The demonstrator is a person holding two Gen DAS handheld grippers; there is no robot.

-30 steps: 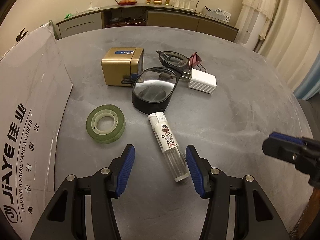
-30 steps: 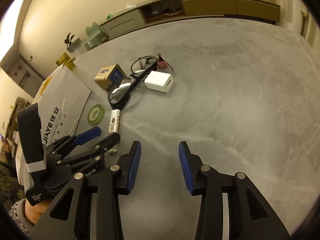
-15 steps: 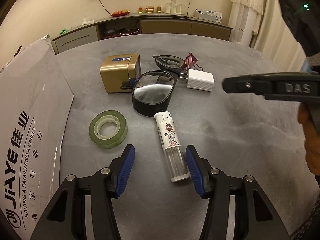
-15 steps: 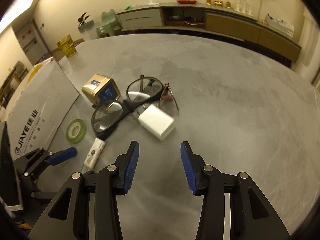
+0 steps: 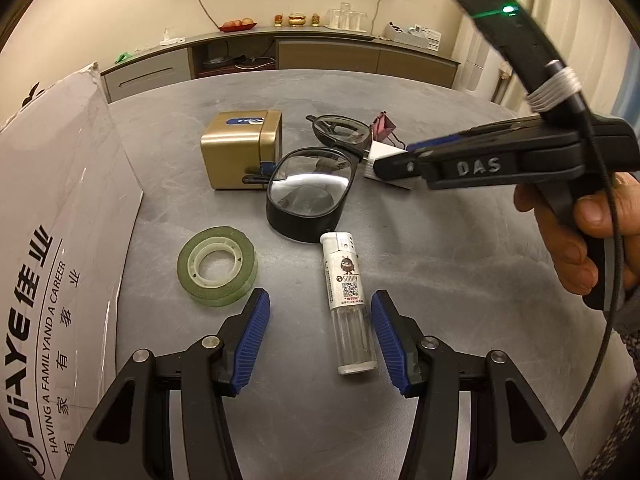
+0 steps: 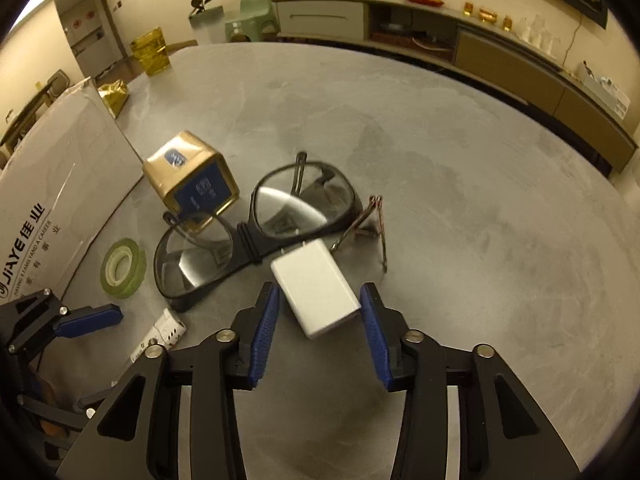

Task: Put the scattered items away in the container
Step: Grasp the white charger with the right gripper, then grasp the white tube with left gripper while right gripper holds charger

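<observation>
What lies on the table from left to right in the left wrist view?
Cardboard box → green tape roll → lighter → right gripper reaching in over the white charger.

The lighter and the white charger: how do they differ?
The lighter is a long slim tube with a clear end and a printed label; the white charger is a plain squat block. The lighter lies between the left gripper pads, the charger between the right gripper pads. Both rest ungripped on the table.

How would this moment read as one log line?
left hand-held gripper: open, around lighter | right hand-held gripper: open, around white charger
</observation>
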